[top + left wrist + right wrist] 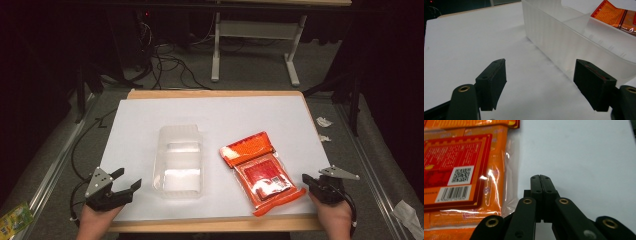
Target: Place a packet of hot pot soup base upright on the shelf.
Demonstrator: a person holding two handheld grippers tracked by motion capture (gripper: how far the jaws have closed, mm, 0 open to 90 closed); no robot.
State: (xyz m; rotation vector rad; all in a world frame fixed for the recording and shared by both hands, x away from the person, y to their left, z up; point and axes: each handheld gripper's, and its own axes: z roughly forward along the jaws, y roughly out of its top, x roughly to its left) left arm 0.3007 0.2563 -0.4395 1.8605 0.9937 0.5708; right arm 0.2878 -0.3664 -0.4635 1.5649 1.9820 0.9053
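A clear plastic tray (179,160) with a divider lies on the white table sheet (140,120), left of centre. An orange and red food packet (260,170) in clear wrap lies to its right. My left gripper (131,181) rests at the front left corner, open, nothing between its jaws; in the left gripper view the tray wall (564,42) stands just beyond the left gripper (540,75). My right gripper (306,179) sits at the front right, beside the packet's corner. In the right gripper view, the right gripper (540,178) is shut on nothing, next to the packet (456,170).
The wooden table edge (215,223) runs along the front. Cables and a white stand's legs (216,60) lie on the floor beyond the table. Paper scraps (324,122) lie off the right side, and a green wrapper (12,220) at the front left.
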